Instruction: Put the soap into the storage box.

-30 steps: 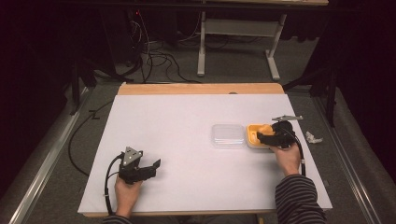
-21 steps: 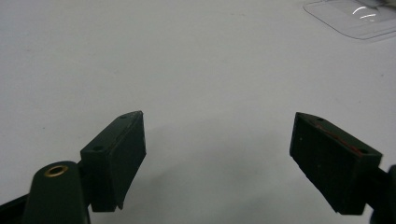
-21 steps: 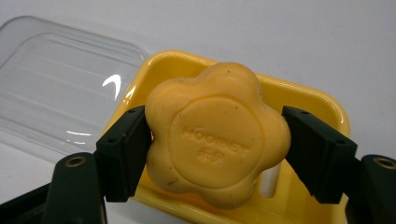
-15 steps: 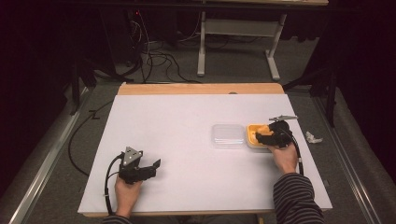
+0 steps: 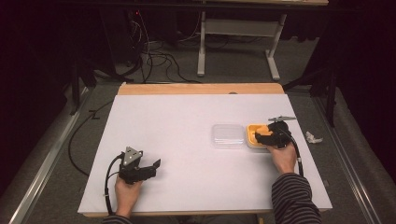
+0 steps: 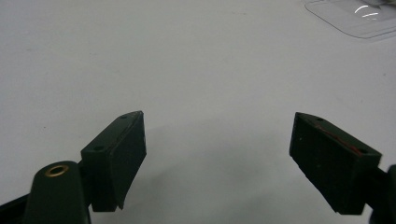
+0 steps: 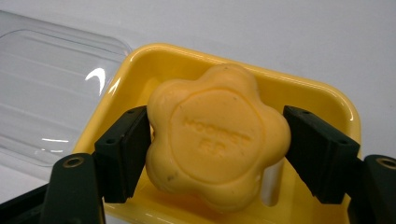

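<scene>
Yellow flower-shaped soap [image 7: 217, 140] sits between the right gripper [image 7: 215, 154] jaws in its yellow dish [image 7: 322, 93], both pads touching, so squeeze evenly across opposite lobes; the left gripper [image 6: 219, 163] gapes wide, empty.

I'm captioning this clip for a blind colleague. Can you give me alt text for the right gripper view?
A flower-shaped orange soap sits tilted in a yellow dish, with the right gripper and its two black jaws closing on either side of it. A clear plastic lid lies beside the dish on the white table.
</scene>
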Available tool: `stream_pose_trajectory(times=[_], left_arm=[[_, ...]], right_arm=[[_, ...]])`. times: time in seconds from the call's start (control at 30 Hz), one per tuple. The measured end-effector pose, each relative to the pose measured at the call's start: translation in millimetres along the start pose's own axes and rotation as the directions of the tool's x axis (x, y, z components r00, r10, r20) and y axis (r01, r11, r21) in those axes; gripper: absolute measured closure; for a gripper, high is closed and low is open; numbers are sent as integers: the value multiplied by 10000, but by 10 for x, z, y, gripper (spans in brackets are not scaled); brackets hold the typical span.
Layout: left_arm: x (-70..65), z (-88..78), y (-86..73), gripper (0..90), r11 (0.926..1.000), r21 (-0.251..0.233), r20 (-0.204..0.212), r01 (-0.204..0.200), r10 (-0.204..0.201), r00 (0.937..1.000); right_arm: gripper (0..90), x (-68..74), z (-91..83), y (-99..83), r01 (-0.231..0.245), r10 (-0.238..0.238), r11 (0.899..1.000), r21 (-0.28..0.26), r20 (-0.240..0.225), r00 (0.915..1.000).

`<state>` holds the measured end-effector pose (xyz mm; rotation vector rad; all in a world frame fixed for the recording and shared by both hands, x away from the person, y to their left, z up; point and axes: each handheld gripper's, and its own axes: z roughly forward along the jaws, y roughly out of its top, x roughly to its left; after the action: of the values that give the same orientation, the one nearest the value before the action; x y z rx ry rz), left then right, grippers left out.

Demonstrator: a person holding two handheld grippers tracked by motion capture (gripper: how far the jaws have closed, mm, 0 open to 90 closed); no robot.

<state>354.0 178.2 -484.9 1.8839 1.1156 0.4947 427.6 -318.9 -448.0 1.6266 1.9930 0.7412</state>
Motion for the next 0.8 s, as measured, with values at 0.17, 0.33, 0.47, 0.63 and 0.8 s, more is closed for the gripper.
stream_pose_trajectory(times=[0.17, 0.33, 0.47, 0.63, 0.8], left_arm=[[0, 0, 0, 192, 10000, -8, 0, -20, 20, 10000], [-1, 1, 0, 192, 10000, 8, 2, -34, 34, 10000], [-2, 2, 1, 193, 10000, 21, -13, -44, 44, 10000], [-1, 1, 0, 193, 10000, 26, -11, -55, 55, 10000], [-3, 2, 1, 193, 10000, 35, -5, -71, 71, 10000]], right_arm=[[230, 10, -22, 1, 21, -20, 9998, -185, 86, 10000], [213, 4, -66, -4, -13, 14, 9991, -426, 19, 10000], [216, 14, -129, -2, -22, 27, 9972, -752, 74, 10000], [218, 17, -180, -1, -43, 45, 9950, -996, 16, 10000], [225, 23, -263, -13, -70, 61, 9896, -1433, -64, 10000]])
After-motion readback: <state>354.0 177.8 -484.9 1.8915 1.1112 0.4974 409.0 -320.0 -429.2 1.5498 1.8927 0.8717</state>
